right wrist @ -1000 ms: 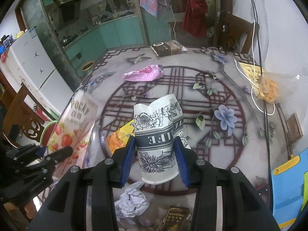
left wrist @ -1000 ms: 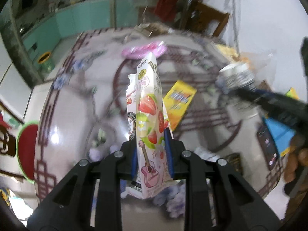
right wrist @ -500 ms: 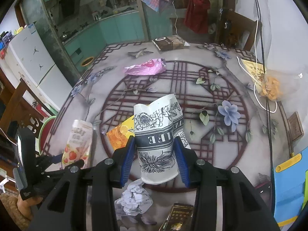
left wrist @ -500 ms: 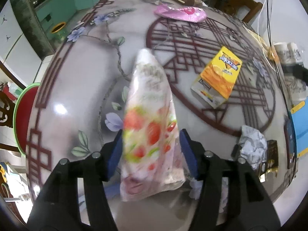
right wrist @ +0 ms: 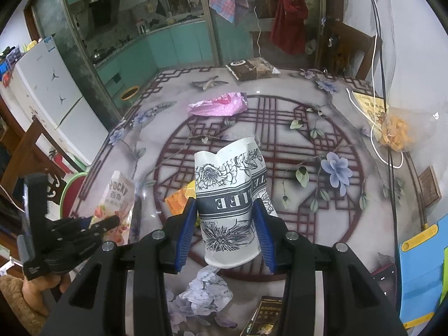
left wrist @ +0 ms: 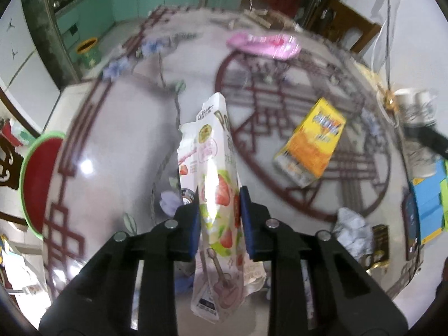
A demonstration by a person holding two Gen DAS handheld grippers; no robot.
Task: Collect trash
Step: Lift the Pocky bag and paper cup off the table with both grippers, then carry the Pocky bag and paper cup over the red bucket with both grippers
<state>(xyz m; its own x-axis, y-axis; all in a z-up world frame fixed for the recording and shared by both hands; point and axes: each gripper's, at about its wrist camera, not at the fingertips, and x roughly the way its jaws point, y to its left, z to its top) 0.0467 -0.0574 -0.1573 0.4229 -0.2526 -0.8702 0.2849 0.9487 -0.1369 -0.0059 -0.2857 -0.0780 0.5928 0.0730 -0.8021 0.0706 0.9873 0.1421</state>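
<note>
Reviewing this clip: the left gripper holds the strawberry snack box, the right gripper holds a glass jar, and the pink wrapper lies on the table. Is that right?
Not quite. The right gripper holds a crumpled paper cup with black flower print, not a glass jar; the right wrist view shows it. The rest stands: the left gripper holds the strawberry snack box, and the pink wrapper lies on the table.

Two cameras look down at one table

Each camera sits just behind its own gripper and looks forward and down, close over the patterned table (right wrist: 322, 117). The left view looks from the table's left edge, the right view from its near edge. Both show the pink bag (left wrist: 263, 45) (right wrist: 218, 104) on the table's far side.
</note>
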